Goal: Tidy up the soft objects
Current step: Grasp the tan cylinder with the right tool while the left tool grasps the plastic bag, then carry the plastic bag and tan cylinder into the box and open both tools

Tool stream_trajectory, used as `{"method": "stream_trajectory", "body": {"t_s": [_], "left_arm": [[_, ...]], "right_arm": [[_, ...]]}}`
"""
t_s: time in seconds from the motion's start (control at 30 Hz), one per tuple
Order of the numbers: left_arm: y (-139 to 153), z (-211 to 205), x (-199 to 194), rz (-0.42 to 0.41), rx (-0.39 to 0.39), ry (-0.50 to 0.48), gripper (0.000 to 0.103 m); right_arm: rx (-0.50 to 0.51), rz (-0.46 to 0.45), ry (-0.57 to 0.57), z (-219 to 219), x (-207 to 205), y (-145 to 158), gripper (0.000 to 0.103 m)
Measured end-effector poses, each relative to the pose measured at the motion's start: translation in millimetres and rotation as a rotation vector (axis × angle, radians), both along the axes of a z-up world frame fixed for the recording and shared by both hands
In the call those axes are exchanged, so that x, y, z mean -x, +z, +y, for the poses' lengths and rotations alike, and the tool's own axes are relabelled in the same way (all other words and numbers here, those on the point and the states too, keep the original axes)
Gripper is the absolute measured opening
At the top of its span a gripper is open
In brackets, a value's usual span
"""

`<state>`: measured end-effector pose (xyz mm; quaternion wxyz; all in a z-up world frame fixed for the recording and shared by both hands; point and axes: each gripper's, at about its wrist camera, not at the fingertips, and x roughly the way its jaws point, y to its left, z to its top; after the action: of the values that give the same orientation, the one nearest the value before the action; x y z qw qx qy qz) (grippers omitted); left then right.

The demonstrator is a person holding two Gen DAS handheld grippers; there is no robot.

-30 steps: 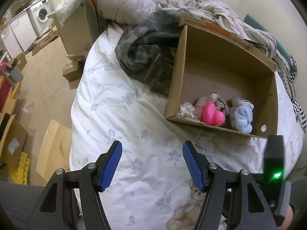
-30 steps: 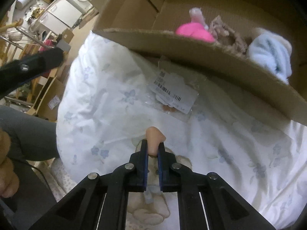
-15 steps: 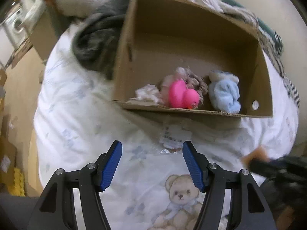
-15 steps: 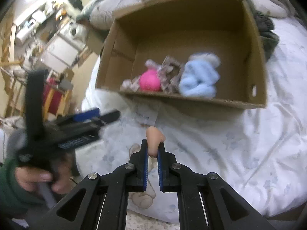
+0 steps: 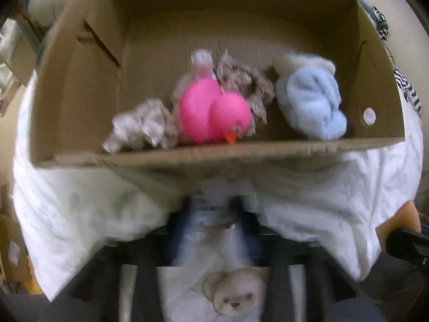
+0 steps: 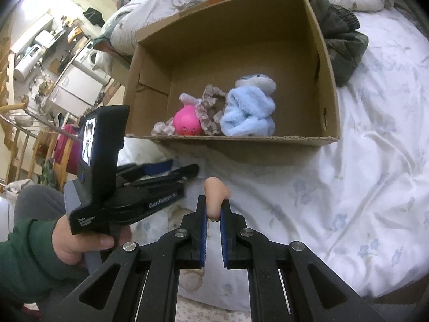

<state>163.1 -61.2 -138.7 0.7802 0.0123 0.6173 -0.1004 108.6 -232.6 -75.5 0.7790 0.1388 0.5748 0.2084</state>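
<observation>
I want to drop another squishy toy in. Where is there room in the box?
The back half of the cardboard box is bare, and so is the front left corner. The front middle is crowded: pink toy, frilly scrunchies and blue fluffy toy huddle there.

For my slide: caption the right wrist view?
Right tongs gripping a peach squishy toy before a cardboard box.

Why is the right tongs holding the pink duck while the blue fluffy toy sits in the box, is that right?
Not quite. The right tongs hold a small peach-coloured toy. The pink duck sits in the box beside the blue fluffy toy, as the right wrist view shows.
</observation>
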Motion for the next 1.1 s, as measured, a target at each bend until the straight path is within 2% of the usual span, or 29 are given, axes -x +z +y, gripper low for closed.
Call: {"method": "stream_trajectory", "body": {"t_s": [0.13, 0.23, 0.63, 0.8, 0.93, 1.1], "left_arm": [[7, 1, 3, -0.019, -0.014, -0.01, 0.018], [11, 8, 9, -0.019, -0.006, 0.015, 0.018], [30, 47, 32, -0.058, -0.063, 0.08, 0.018], [50, 71, 47, -0.109, -0.096, 0.109, 0.018], [82, 73, 61, -0.16, -0.038, 0.143, 0.018], [114, 67, 77, -0.286, -0.046, 0.149, 0.018]], "right_arm": [[0.006, 0.004, 0.012, 5, -2, -3, 0.01], [0.008, 0.003, 0.019, 8, -3, -4, 0.01], [0.022, -0.011, 0.071, 36, -5, -1, 0.01], [0.019, -0.017, 0.087, 49, -7, 3, 0.01], [-0.001, -0.038, 0.093, 54, -3, 13, 0.01], [-0.046, -0.075, 0.077, 50, 0, 28, 0.01]]}}
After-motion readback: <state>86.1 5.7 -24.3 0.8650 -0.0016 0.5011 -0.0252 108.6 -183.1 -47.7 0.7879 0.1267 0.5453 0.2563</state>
